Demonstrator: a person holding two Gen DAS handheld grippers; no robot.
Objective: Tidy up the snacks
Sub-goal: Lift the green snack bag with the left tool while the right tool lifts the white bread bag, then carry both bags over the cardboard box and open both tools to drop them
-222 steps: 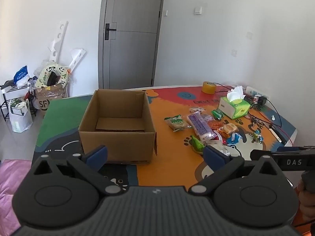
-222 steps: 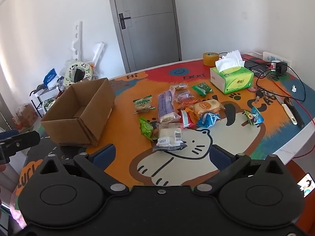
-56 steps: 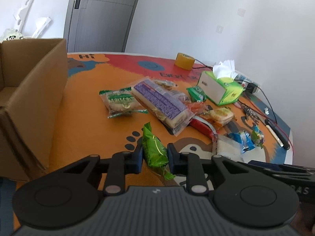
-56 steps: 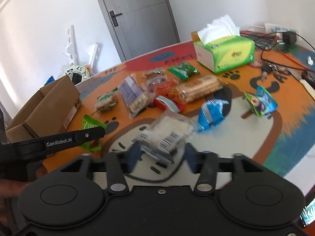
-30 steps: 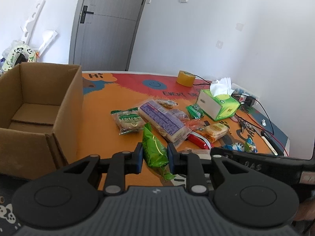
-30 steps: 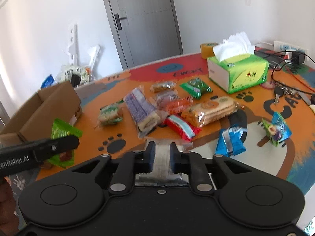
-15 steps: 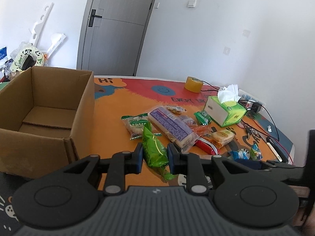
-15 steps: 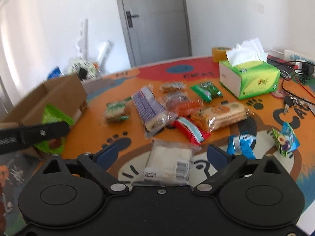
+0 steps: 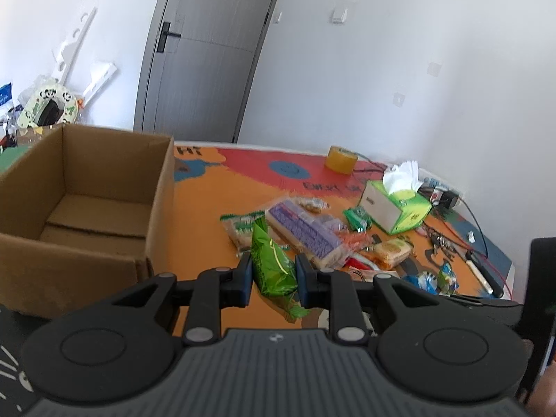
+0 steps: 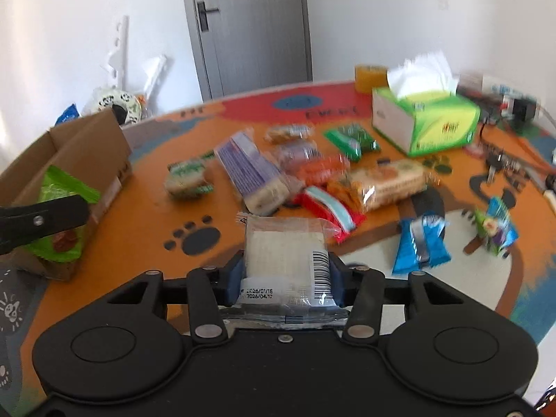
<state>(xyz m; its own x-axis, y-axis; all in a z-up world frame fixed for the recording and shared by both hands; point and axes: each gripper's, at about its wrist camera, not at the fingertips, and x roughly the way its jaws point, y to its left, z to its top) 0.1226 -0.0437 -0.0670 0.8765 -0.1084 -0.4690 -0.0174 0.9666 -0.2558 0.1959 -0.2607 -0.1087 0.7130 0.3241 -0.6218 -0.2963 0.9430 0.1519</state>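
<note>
My left gripper [image 9: 272, 278] is shut on a green snack bag [image 9: 272, 266] and holds it in the air, right of the open cardboard box [image 9: 83, 194]. The same bag [image 10: 60, 208] shows in the right wrist view beside the box [image 10: 87, 153]. My right gripper [image 10: 285, 274] is shut on a clear-wrapped white bread packet [image 10: 285, 253] with a barcode, above the table. Several more snacks lie in a pile on the mat: a purple packet [image 10: 253, 170], a red one [image 10: 326, 208], a blue one [image 10: 420, 243].
A green tissue box [image 10: 427, 121] and a yellow tape roll [image 10: 368, 76] stand at the back right. Cables and a charger [image 10: 514, 111] lie at the right edge. The colourful mat [image 10: 156, 208] covers the table. A grey door [image 9: 205, 52] is behind.
My right gripper opened over the white bread packet, then shut on it and lifted it. My left gripper has carried the green bag up and left, toward the box.
</note>
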